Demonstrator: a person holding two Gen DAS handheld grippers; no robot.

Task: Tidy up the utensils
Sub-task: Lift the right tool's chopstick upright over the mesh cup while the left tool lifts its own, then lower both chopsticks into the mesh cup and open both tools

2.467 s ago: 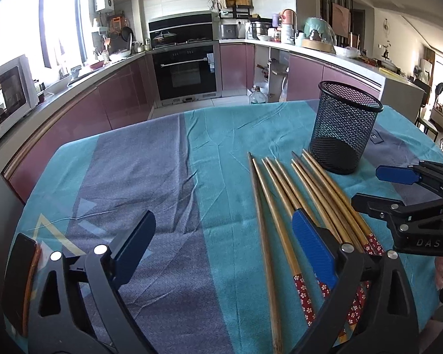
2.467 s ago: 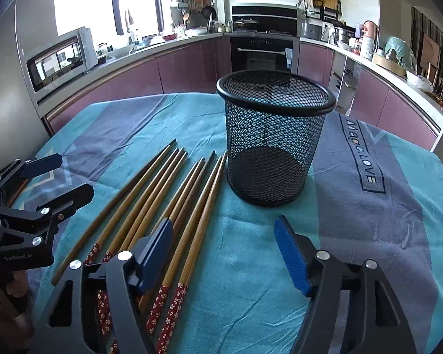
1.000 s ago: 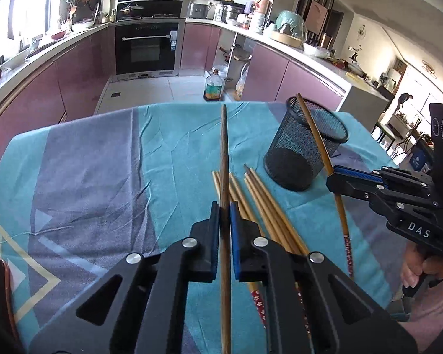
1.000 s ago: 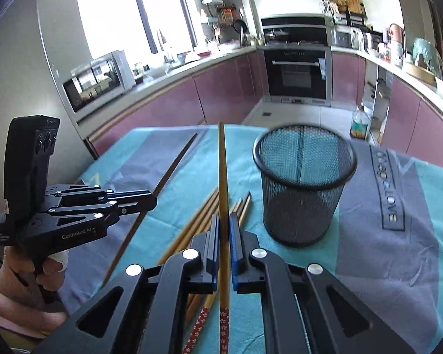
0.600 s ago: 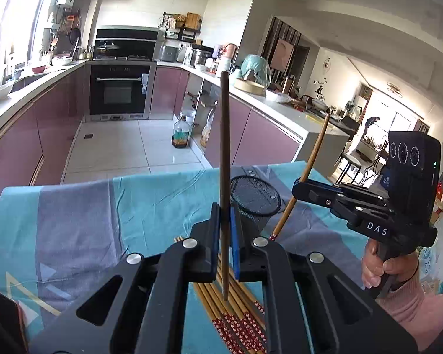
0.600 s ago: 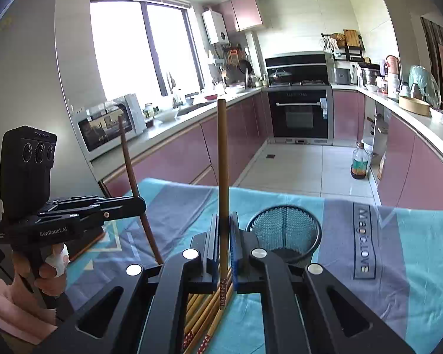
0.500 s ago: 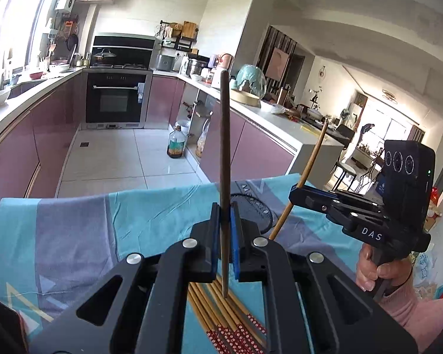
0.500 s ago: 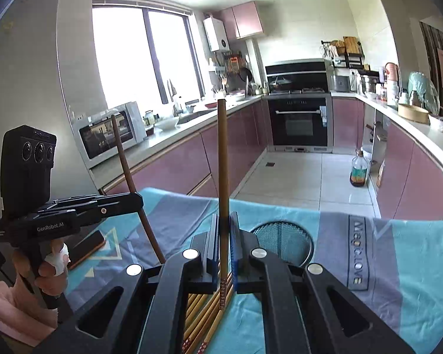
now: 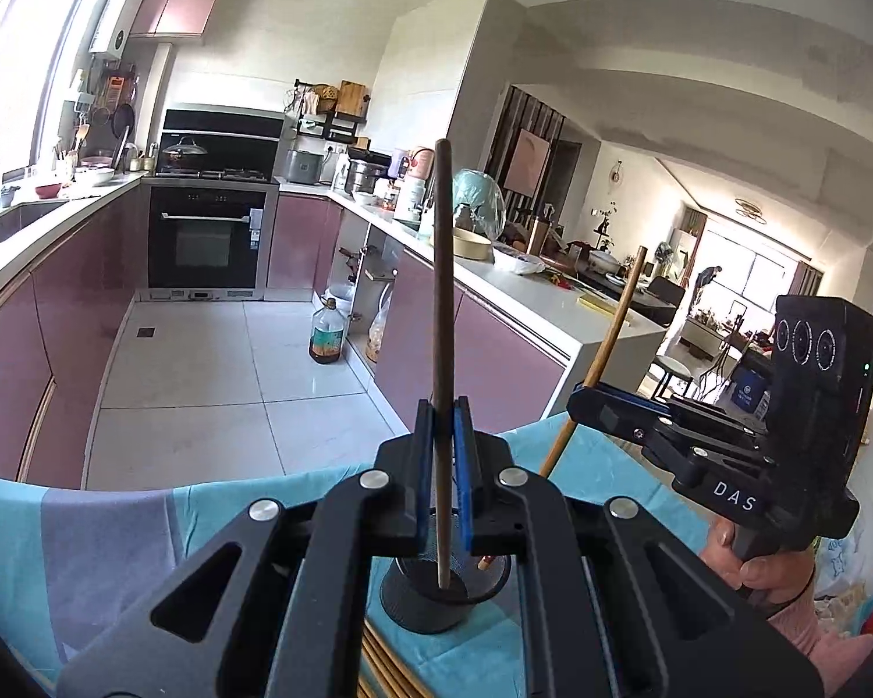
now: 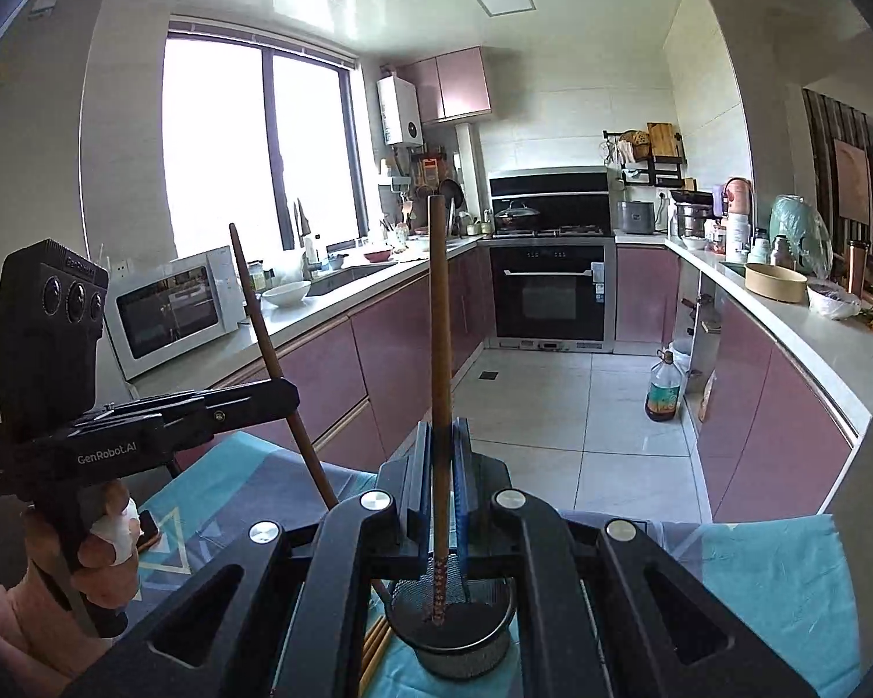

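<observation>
Over the table (image 9: 145, 529), two chopsticks (image 9: 441, 349) (image 10: 438, 349) are being held upright, clamped by the left gripper (image 9: 442, 465) and right gripper (image 10: 441, 477), their lower ends apparently inside the cup (image 10: 465, 634).

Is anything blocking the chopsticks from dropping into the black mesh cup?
Nothing visible is. The left claw holds its chopstick upright, lower end inside the open black mesh cup. The right claw holds its chopstick the same way, flowered end in the cup.

chopstick (image 10: 439, 349): brown, red floral-patterned end
mesh cup (image 10: 462, 634): black
tablecloth (image 9: 116, 529): teal with grey band
gripper pads (image 9: 462, 465): blue
</observation>
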